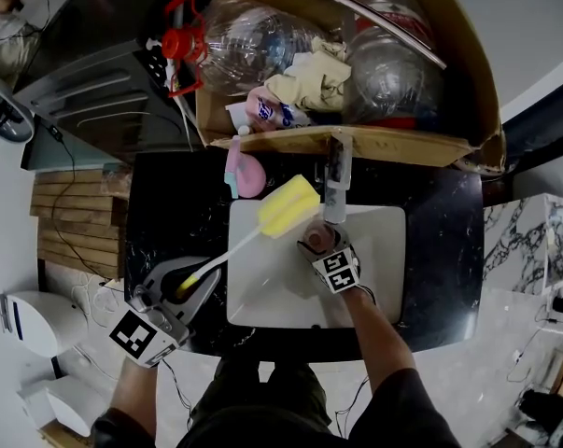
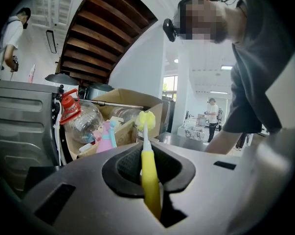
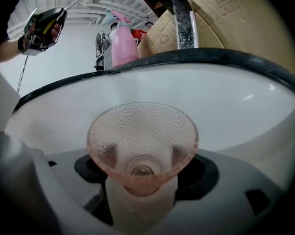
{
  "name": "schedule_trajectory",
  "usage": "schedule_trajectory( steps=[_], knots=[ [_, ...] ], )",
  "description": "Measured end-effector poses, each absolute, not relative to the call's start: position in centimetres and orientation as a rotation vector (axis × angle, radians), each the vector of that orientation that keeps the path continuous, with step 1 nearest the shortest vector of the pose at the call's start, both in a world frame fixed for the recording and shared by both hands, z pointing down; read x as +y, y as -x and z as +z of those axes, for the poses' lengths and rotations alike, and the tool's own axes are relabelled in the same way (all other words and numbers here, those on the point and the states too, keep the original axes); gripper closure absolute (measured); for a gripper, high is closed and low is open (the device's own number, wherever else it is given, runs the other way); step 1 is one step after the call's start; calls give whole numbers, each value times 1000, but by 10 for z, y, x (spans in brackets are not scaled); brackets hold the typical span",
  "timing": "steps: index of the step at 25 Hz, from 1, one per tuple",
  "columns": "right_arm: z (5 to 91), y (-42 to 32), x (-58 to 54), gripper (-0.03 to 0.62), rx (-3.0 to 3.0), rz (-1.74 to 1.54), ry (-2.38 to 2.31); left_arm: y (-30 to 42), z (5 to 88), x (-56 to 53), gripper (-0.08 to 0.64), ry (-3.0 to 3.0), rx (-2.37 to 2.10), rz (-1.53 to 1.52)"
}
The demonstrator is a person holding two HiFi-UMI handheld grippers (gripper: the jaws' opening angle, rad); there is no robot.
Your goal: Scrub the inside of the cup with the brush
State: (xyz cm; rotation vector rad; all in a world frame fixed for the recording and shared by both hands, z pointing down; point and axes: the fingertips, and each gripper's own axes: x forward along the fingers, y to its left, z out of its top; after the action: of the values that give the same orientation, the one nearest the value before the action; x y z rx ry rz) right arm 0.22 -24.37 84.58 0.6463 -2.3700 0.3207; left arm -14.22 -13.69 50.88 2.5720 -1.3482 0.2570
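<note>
Black counter (image 1: 178,222) carries a cardboard box (image 1: 393,143) of clear plastic bottles along its far edge, and a white sink (image 1: 384,278) sits in front of it. Over the counter just left of the sink, the left tool (image 1: 199,283) is clamped on the yellow handle of the brush (image 1: 246,241), whose sponge head hangs above the basin's far left corner. The right tool (image 1: 326,250) grips a pink dimpled cup (image 3: 142,141) by its narrow base, over the basin. Brush and cup are apart.
</note>
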Motion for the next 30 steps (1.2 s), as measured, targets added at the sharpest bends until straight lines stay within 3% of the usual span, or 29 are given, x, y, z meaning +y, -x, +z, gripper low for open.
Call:
schedule_trajectory(
  steps=[15,30],
  knots=[
    [824,-19,-230,229,-2345,282,-597,140,499,-140,523,-2598,-1327,226],
    [713,-55,-239,229,-2400,212,-772,143,477,-133,523,-2594,-1346,192]
  ],
)
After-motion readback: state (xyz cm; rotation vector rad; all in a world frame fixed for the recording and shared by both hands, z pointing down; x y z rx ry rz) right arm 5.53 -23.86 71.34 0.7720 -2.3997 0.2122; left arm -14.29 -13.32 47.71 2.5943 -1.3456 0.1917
